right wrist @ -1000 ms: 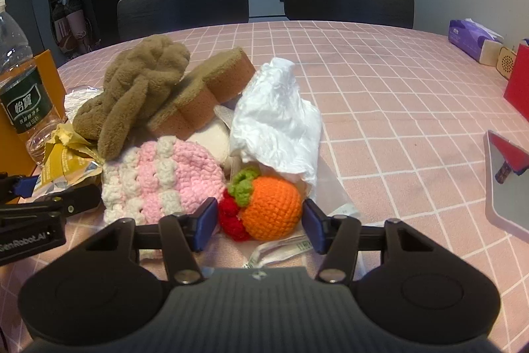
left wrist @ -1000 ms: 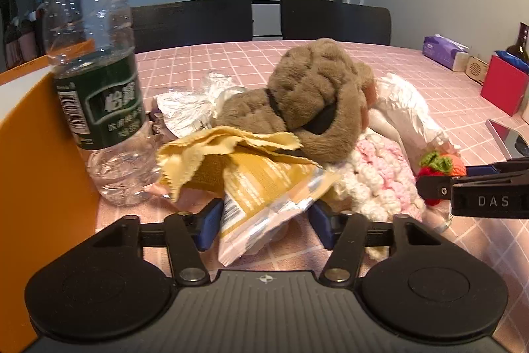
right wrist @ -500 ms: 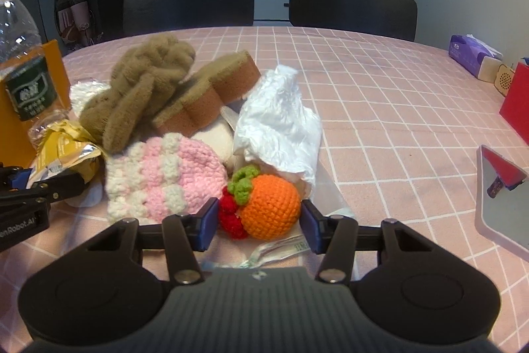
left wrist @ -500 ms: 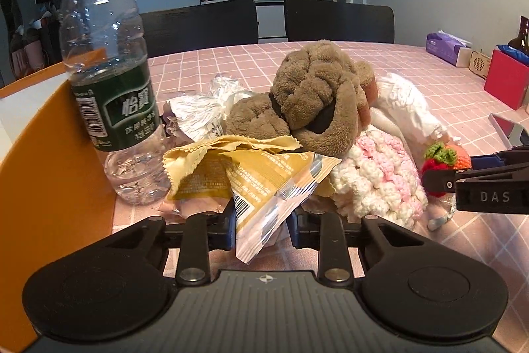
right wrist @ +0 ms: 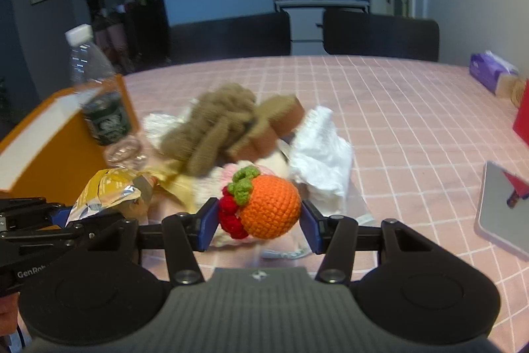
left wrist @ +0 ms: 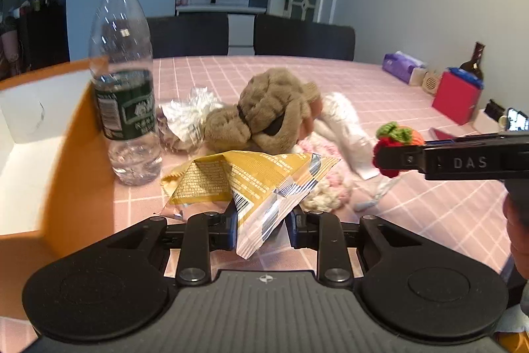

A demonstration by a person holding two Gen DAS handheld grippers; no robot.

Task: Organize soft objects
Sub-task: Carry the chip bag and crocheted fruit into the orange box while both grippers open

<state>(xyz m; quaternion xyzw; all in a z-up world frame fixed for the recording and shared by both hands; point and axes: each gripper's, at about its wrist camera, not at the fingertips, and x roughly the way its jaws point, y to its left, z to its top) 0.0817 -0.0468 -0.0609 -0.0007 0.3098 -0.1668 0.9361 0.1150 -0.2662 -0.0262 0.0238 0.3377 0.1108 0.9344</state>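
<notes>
Gold foil of a snack packet (left wrist: 254, 184) fills the near view, pinched at its lower corner by the left gripper (left wrist: 261, 229), whose jaws have just been closing on it, and it covers most of the pink-and-white crochet piece (left wrist: 325, 192) behind. The right gripper (right wrist: 259, 220) clamps an orange crochet fruit (right wrist: 269, 209) with red berries clear of the table (right wrist: 413, 128), its pads half hidden by the yarn. Farther back the blurred pile holds a brown plush toy (left wrist: 267, 114), what seems a brown sponge (right wrist: 277, 118) and white crumpled plastic (right wrist: 322, 151), with a water bottle (left wrist: 124, 88) standing against an orange box (left wrist: 62, 161) at the left.
</notes>
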